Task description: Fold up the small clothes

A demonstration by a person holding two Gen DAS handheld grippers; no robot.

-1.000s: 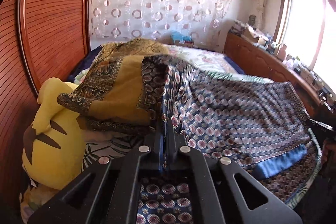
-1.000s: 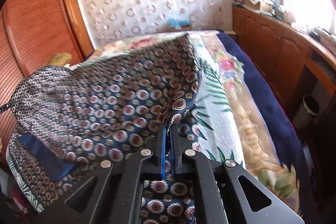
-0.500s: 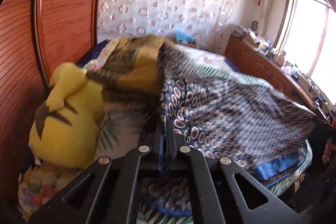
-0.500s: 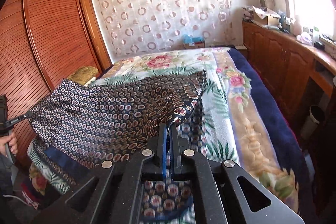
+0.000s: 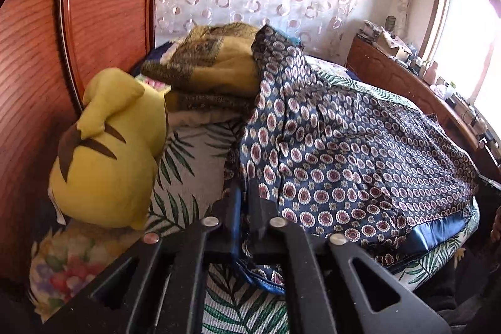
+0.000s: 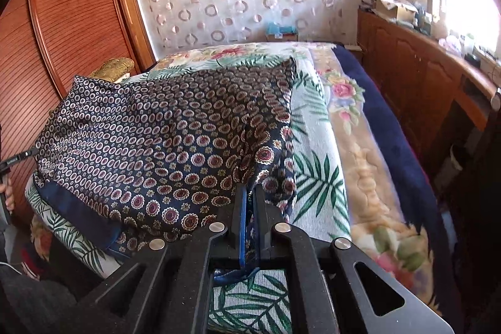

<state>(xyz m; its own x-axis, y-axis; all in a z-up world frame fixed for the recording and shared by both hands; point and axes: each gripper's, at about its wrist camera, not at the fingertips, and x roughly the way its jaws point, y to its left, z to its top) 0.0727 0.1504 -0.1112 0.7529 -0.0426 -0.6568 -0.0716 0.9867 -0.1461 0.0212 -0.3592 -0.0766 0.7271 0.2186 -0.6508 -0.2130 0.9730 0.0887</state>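
Left claw (image 5: 245,202): I see its jaws opening, navy patterned cloth (image 5: 360,152) between them.
Right claw (image 6: 249,202): opening too, cloth corner between.
Cloth: draped across the bed (image 6: 316,177).

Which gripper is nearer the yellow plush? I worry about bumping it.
Left. The left gripper is beside the plush; the right gripper holds the cloth's far end.

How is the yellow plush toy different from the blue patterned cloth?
The yellow plush toy is fat and stuffed; the blue patterned cloth is thin and floppy. The toy is plain yellow with brown stripes; the cloth is covered in little round flowers. The toy sits by itself beside the wooden wardrobe; the cloth is spread wide, with a corner in each claw. Both are soft and rest on the leafy bedspread.
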